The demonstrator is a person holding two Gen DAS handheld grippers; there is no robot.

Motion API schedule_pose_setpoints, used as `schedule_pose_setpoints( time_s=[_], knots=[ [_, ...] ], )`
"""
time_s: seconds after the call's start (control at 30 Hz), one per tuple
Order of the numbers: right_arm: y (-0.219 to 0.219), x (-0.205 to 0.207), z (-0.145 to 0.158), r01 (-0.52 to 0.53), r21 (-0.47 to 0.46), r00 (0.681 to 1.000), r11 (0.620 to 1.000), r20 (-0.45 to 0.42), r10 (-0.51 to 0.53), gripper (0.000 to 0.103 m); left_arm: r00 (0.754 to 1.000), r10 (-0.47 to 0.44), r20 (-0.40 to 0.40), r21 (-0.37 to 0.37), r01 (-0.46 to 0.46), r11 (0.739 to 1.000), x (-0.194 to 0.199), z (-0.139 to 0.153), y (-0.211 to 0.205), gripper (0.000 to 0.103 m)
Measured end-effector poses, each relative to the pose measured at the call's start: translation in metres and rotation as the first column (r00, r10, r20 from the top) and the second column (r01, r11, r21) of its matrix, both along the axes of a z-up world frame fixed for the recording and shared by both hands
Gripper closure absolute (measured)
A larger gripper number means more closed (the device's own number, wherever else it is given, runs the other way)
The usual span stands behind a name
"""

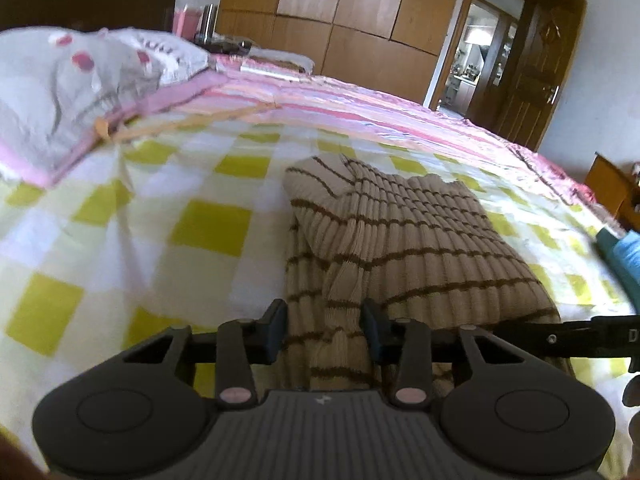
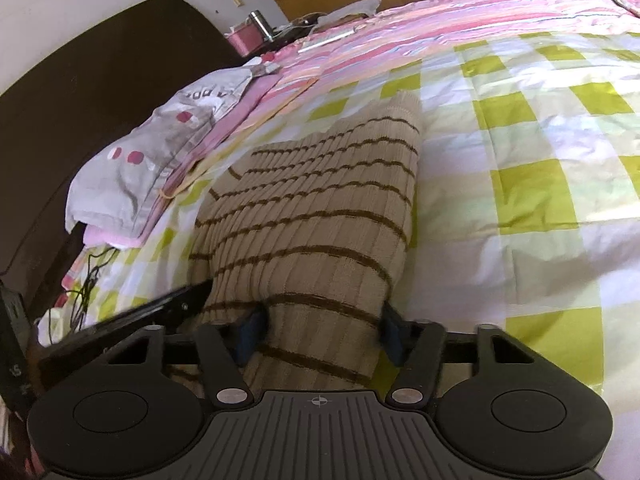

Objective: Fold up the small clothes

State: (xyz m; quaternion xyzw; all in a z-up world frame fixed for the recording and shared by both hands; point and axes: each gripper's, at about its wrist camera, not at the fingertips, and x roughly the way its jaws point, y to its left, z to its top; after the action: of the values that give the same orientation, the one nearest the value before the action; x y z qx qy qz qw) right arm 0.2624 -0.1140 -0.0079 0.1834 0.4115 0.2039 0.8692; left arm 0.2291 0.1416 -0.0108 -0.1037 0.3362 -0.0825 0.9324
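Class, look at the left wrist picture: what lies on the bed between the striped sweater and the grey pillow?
Only bare bedsheet, checked in green and white, lies between the sweater and the pillow. The left wrist view shows it; the right wrist view agrees.

Beyond the green-checked bedsheet (image 1: 208, 224) lie a pink striped quilt (image 1: 352, 108), a grey pillow (image 1: 76, 76) and wooden wardrobes (image 1: 352, 8).

Beige ribbed knit garment (image 1: 420, 240) with thin brown stripes, partly folded into a long bundle, lying on the checked bedspread; near end bunched between both sets of fingers, far end rumpled.
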Motion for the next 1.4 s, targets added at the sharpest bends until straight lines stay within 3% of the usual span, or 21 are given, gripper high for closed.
schedule_pose_setpoints(
  time_s=[0.1, 0.43, 0.6, 0.73, 0.83, 1.0, 1.13, 1.4],
  knots=[
    [-0.009, -0.01, 0.005, -0.011, -0.01, 1.0, 1.0, -0.005, 0.011, 0.066, 1.0, -0.025, -0.02, -0.016, 0.024, 1.0, -0.005, 0.001, -0.01, 0.064],
    [-0.055, -0.063, 0.01, -0.001, -0.031, 0.999, 1.0, -0.046, -0.001, 0.064, 0.991, -0.128, -0.04, 0.077, 0.13, 0.988, -0.048, 0.013, -0.053, 0.06],
    [-0.054, -0.07, 0.026, -0.003, -0.079, 1.0, 0.997, 0.027, 0.005, 0.059, 0.994, -0.101, 0.047, 0.165, 0.092, 0.982, -0.052, 0.042, -0.06, 0.06],
    [-0.05, -0.074, 0.027, -0.003, -0.13, 0.998, 0.992, 0.064, 0.012, 0.059, 0.989, -0.116, 0.095, 0.21, 0.094, 0.973, -0.026, 0.053, -0.074, 0.06],
    [-0.051, -0.075, 0.025, 0.003, -0.124, 0.998, 0.992, 0.058, 0.005, 0.057, 0.991, -0.104, 0.087, 0.195, 0.085, 0.977, 0.002, 0.048, -0.078, 0.06],
    [-0.052, -0.073, 0.022, 0.001, -0.116, 0.999, 0.993, 0.05, 0.004, 0.055, 0.996, -0.06, 0.062, 0.264, 0.042, 0.964, 0.028, 0.027, -0.08, 0.059],
    [-0.052, -0.073, 0.024, 0.011, -0.109, 0.998, 0.994, 0.06, -0.004, 0.053, 0.999, 0.024, 0.039, 0.295, -0.034, 0.955, 0.029, 0.018, -0.066, 0.059],
    [-0.053, -0.086, 0.033, 0.065, -0.163, 0.989, 0.984, 0.142, -0.042, 0.053, 0.998, 0.045, 0.035, 0.288, -0.053, 0.956, 0.018, 0.022, -0.057, 0.06]
  ],
)
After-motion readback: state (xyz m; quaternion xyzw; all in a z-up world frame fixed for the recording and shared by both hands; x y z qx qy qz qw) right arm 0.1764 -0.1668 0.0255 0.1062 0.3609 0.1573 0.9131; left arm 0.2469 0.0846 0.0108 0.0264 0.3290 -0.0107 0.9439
